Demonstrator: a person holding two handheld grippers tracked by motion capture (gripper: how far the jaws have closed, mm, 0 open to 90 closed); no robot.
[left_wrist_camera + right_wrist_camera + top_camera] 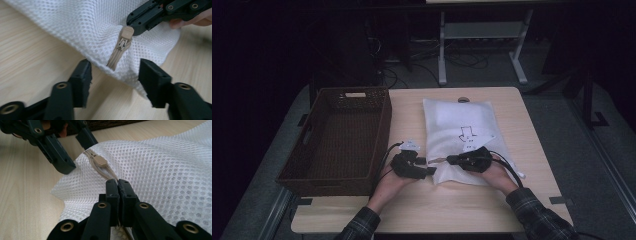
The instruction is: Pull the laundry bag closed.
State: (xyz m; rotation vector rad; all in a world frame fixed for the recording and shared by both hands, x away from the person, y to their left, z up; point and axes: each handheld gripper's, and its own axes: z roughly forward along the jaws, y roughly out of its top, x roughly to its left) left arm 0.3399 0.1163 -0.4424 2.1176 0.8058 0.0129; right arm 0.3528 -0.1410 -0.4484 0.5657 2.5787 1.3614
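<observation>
Two forearms in plaid sleeves enter from the bottom of the high view and angle inward, each hand wrapped around a black gripper at the near edge of a white mesh bag (462, 137) lying right of centre on a pale wooden table (532, 200). The left gripper (428, 166) points toward the right of the frame at the bag's lower left corner, the right gripper (450, 160) points left across the bag, and the two tips sit just beside each other.

In the right gripper view its jaws stand pressed together at the lower centre of the frame, pinching the mesh at the beige zipper (100, 166), just below the zipper's pull tab. In the left gripper view the left gripper's (114, 76) jaws stand apart on either side of the bag's corner and the zipper's (120, 48) end, their pads not pressing on the cloth, while the right gripper's tip (135, 25) meets the tab in the upper right.

Counted: one mesh bag, one zipper, two grippers, and one brown wicker basket (312, 150) at the left of the table
</observation>
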